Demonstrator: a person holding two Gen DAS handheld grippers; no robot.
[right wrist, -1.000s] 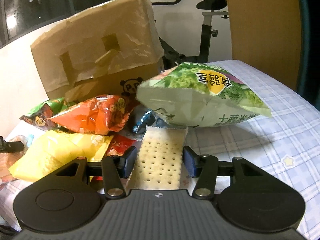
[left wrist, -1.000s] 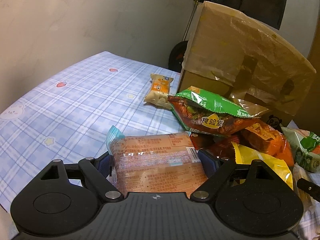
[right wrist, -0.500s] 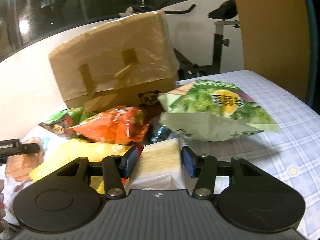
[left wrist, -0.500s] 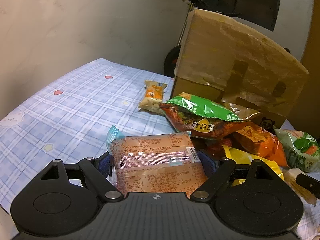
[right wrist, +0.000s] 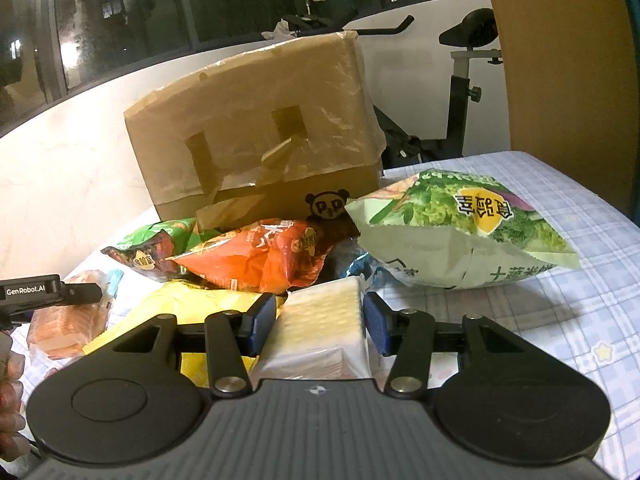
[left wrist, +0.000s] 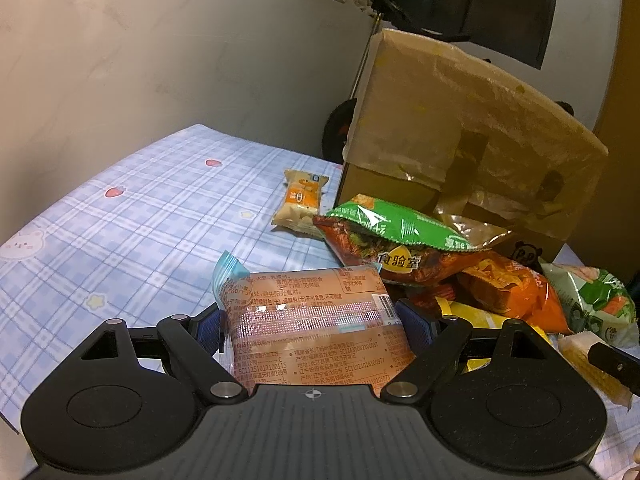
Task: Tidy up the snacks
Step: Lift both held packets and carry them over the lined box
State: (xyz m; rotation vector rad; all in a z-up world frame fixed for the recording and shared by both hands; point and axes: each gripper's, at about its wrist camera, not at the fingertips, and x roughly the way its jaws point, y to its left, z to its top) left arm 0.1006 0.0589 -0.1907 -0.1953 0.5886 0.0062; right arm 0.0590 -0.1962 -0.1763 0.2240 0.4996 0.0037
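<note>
Domestic room at night: exercise bike (right wrist: 460,92) against the wall, dark windows (right wrist: 120,12), a cartoon-print checked cloth (left wrist: 132,216) over the desk, a taped cardboard box (right wrist: 256,136).

Ahead of me, an exercise bike (right wrist: 460,92) stands against a pale wall (left wrist: 160,64), its black saddle and handlebar raised above the counter (left wrist: 120,224), which is spread with a blue plaid cloth printed with strawberries, stars and a rabbit face. Dark window panes (right wrist: 120,12) run along the top of the wall, catching reflected room lights. To my right, a tan wooden panel (right wrist: 560,56) rises beside the counter's edge.
</note>
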